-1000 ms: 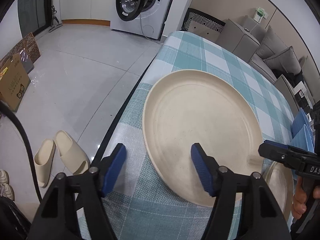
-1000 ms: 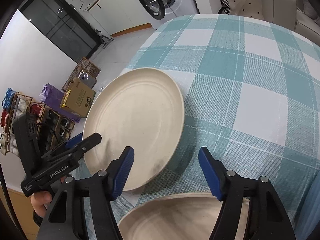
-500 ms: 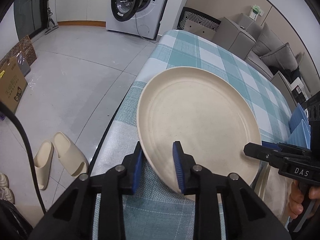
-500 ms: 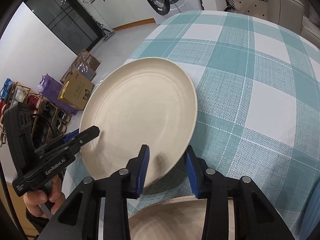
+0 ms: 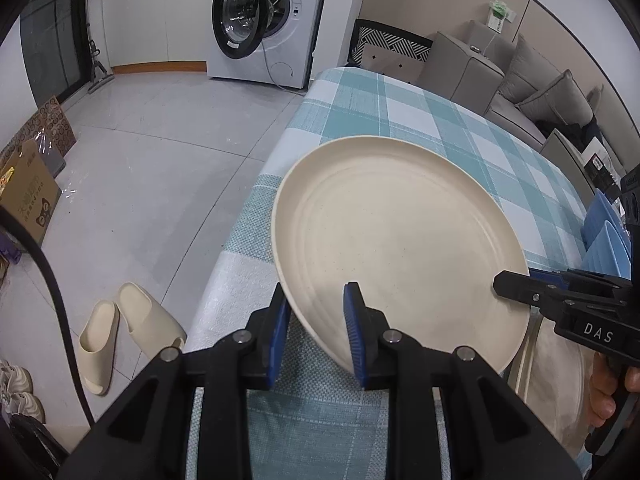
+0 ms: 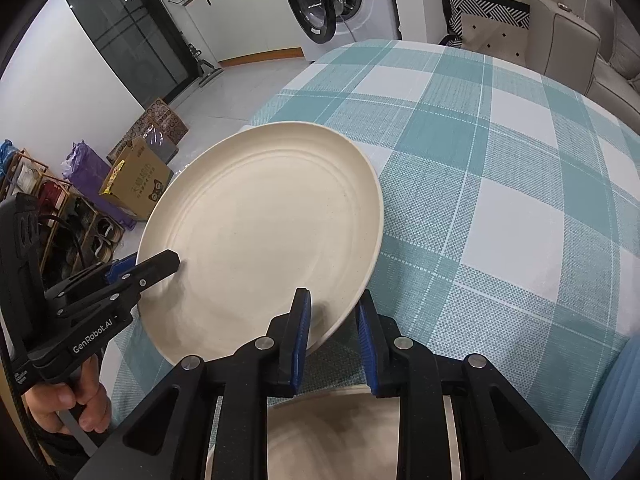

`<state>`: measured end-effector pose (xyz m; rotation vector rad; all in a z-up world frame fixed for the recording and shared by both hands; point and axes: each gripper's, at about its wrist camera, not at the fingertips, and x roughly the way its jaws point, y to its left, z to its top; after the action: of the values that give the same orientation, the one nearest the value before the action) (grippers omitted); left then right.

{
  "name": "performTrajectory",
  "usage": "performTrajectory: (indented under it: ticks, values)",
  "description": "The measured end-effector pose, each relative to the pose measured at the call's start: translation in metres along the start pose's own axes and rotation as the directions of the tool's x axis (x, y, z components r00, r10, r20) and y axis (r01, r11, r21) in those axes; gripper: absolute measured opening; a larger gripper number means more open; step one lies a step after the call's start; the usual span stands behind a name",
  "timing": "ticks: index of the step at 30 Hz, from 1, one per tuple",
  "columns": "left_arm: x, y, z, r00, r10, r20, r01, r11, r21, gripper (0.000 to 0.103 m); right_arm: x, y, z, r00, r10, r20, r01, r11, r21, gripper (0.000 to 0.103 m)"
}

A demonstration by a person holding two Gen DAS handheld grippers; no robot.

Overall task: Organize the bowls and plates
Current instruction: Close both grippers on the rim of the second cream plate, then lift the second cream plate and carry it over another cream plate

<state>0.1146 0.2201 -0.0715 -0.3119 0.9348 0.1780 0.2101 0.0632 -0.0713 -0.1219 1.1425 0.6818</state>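
A large cream plate (image 5: 400, 236) is held tilted above the teal checked tablecloth (image 5: 400, 108). My left gripper (image 5: 316, 332) is shut on its near rim. My right gripper (image 6: 332, 340) is shut on the opposite rim of the same plate (image 6: 260, 236). Each gripper shows in the other's view: the right gripper (image 5: 520, 280) at the right, the left gripper (image 6: 156, 264) at the left. A second cream plate (image 6: 340, 432) lies on the table under my right gripper; it also shows in the left wrist view (image 5: 560, 368).
The table's left edge (image 5: 240, 216) drops to a tiled floor with cream slippers (image 5: 120, 336) and a cardboard box (image 5: 28, 196). Blue ribbed items (image 5: 604, 232) stand at the right. A washing machine (image 5: 260, 20) and grey sofa (image 5: 540, 92) are behind the table.
Both grippers closed from wide open onto the large plate's rim. The plate has risen off the cloth and tilted.
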Motion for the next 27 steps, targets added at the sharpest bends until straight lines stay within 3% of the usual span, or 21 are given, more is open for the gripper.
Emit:
performTrajectory:
  ticks: [27]
  values:
    - [-0.050, -0.057, -0.013, 0.996, -0.032, 0.085, 0.020, 0.990, 0.137, 0.026, -0.087, -0.019, -0.039, 0.993, -0.025, 0.117, 0.023, 0.999, 0.022, 0.023]
